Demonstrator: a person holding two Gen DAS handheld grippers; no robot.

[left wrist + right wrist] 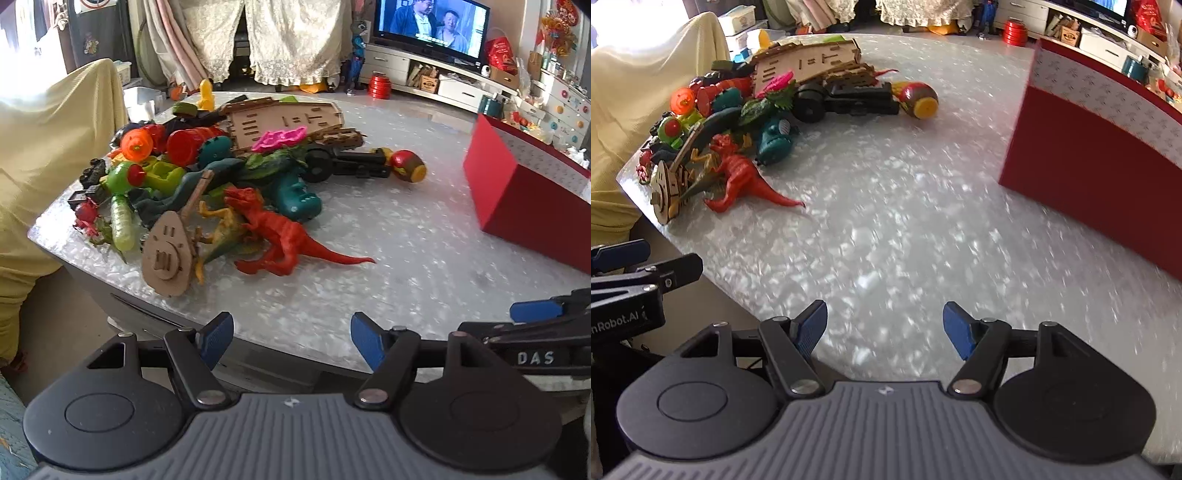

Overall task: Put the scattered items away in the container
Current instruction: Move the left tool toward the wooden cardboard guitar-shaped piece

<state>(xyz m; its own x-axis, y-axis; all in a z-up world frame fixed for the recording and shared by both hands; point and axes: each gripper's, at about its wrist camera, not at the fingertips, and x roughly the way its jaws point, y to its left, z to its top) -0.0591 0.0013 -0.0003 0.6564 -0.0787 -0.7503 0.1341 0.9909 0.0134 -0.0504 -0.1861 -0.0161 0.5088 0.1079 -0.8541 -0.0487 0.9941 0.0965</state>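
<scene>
Counter [388,258]: pale, speckled, glossy top; bears a heap of toys at its left part and a red box [524,199] at its right, the two well apart with bare surface between.

Heap, items discernible: red toy dinosaur [277,236] at the near edge, tail pointing toward the box; yellow-green dinosaur [221,229] just beside it, partly under it; teal plastic dinosaur head [299,195] behind; flat wooden puzzle piece [168,254] standing tilted at the near left; large wooden slotted panel [284,123] lying across the back of the heap; pink flower-shaped piece [280,138] resting against that panel; black wheeled toy [347,162] lying at the right of the heap; red and yellow barrel-shaped toy [408,166] touching its far end; orange, red and green plastic pieces [147,158] at the left, too tangled to name singly.

Red box: open-topped, patterned inside wall; contents not visible.

Left gripper [291,338]: over the near counter edge; jaws apart, nothing between them.

Right gripper [884,325]: over bare counter; jaws apart, nothing between them.

Yellow cloth [55,147]: draped over furniture left of the counter.
</scene>
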